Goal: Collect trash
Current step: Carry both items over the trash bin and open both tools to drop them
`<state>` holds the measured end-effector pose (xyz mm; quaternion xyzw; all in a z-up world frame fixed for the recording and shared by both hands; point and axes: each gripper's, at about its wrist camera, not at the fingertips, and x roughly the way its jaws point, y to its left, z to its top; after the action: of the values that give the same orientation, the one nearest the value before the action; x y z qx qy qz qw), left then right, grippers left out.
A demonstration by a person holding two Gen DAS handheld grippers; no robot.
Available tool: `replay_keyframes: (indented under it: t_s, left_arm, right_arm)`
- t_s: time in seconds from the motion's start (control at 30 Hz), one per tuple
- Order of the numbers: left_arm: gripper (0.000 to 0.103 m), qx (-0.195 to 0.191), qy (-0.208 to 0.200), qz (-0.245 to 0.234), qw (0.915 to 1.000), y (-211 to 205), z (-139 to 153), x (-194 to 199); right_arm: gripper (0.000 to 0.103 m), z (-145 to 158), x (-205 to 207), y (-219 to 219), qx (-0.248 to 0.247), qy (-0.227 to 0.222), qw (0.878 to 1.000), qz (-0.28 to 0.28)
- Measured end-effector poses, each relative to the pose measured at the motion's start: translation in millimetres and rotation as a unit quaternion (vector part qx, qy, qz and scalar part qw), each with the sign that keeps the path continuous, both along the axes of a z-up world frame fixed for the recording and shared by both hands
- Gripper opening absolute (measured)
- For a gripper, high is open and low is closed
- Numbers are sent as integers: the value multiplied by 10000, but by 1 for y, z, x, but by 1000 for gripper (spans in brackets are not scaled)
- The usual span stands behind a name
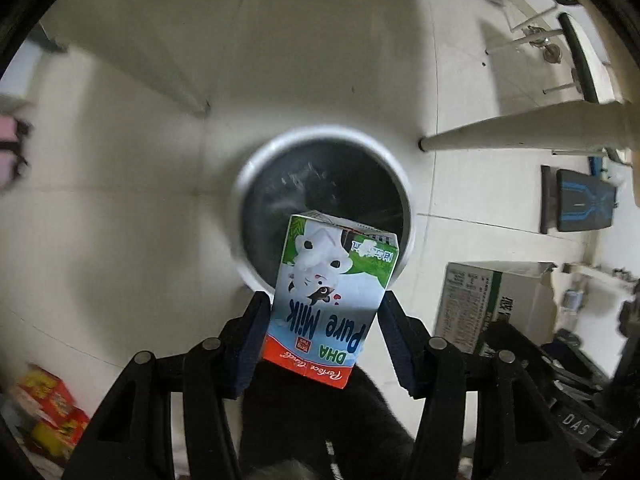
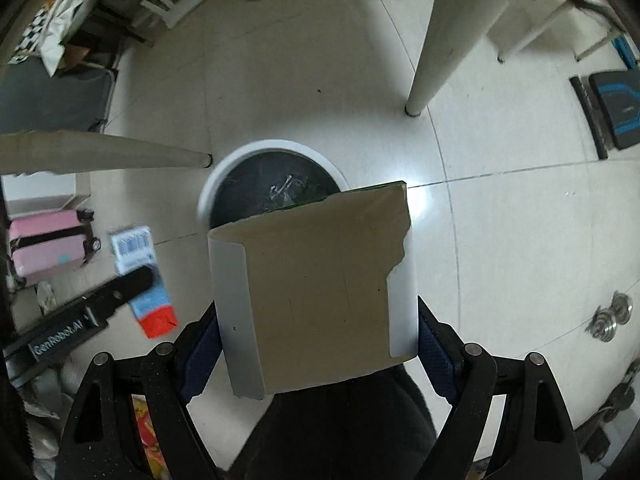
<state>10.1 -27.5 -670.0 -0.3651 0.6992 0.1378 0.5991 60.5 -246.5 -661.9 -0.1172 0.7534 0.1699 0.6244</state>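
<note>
From the left wrist, the left hand-held gripper (image 1: 324, 332) points down at the floor (image 1: 120, 200). It is about half open, and its two blue pads press on the sides of a milk carton (image 1: 328, 300). The carton is white, green and blue, with a cow on it and the words "Pure Milk". Its far end hangs over the near rim of a round trash bin (image 1: 324, 200). The bin has a white rim and a dark bag inside, and it stands on the pale floor tiles. A white table leg (image 1: 520, 128) comes down to the floor just right of the bin. A brown cardboard box (image 1: 496, 300) sits on the floor at the right. Some red and yellow packs (image 1: 48, 412) lie at the bottom left.

From the right wrist, the right hand-held gripper (image 2: 316, 336) also points down. It is open wide, and its pads squeeze the two sides of a torn cardboard piece (image 2: 320, 292), brown in the middle with white edges. The far edge of the piece covers the near right part of the same trash bin (image 2: 272, 184). At the left, the other gripper's black arm holds the milk carton (image 2: 140, 272), which looks blurry here. A pink case (image 2: 44, 244) lies on the floor (image 2: 500, 240) farther left.
</note>
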Motion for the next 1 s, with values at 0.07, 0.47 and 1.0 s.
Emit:
replay_keyframes:
  t_s: [0.07,0.47,1.0]
  left_arm:
    - [54,-235,-16,129,9996,4,-20,0]
    - [98,684,-11,186,9975,35,-19,-51]
    - [98,1335,79,-536,9896,16,48,-58]
  right_arm:
    - [87,-23,0,5,-24,6,10000,-50]
    - [103,-105,-21,22,281,209,9991,-243]
    - [103,-16,-32,30,-738,-483,9942,614]
